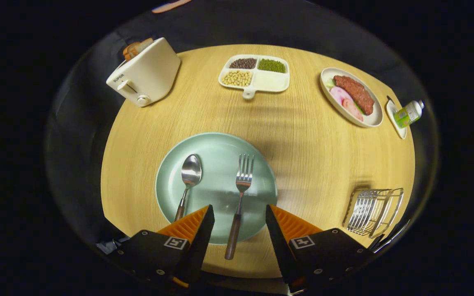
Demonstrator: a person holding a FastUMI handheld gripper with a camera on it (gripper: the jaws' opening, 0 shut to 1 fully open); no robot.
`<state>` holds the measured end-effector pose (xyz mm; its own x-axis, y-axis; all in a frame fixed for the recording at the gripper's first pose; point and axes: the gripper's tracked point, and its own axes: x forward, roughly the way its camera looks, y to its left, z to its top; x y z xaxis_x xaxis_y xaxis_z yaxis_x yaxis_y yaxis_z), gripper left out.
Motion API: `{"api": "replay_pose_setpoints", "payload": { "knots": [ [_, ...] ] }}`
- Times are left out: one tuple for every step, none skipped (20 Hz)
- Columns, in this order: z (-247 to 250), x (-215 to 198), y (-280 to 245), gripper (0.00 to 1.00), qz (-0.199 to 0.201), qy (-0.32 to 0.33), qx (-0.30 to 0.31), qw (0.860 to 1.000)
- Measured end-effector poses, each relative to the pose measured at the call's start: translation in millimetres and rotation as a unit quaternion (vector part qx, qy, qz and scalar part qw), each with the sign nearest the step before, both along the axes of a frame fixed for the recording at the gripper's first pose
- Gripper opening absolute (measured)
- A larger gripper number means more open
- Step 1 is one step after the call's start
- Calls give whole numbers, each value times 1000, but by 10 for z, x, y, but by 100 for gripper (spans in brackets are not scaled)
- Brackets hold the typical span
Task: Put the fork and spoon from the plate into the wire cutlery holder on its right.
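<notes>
A pale green plate (220,150) lies on the round wooden table just ahead of my fingers. On its right half rests a fork (240,197) with a dark handle, tines pointing away; its handle runs back between my fingers. A spoon (188,181) lies on the plate's left half, its handle passing behind my left finger. The wire cutlery holder (372,211) stands to the right of the plate, near the table's edge. My gripper (240,211) is open above the plate's near rim, holding nothing, with the fork's handle in the gap.
At the far left of the table stands a white toaster (144,74) with bread in it. A divided dish of beans (254,74) sits at the far middle. Far right are an oval plate of meat (351,96) and a small bottle (409,113) on a saucer.
</notes>
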<state>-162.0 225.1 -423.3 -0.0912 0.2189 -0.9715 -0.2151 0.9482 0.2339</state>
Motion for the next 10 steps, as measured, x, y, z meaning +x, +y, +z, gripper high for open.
{"api": "replay_pose_setpoints", "payload": {
  "knots": [
    [-43,-27,7,73,-3,9,-4,1000],
    [-81,-52,13,71,-6,14,-10,1000],
    [-120,-63,24,67,-8,17,-15,1000],
    [-143,-80,20,64,-11,21,-22,999],
    [-172,-88,39,59,-18,26,-26,999],
    [-193,-129,50,57,-29,36,-31,998],
    [-228,-170,74,53,-39,48,-35,997],
    [-258,-191,96,52,-45,55,-38,997],
    [-293,-200,96,46,-47,59,-43,996],
    [-314,-229,84,42,-50,62,-53,995]
  ]
}}
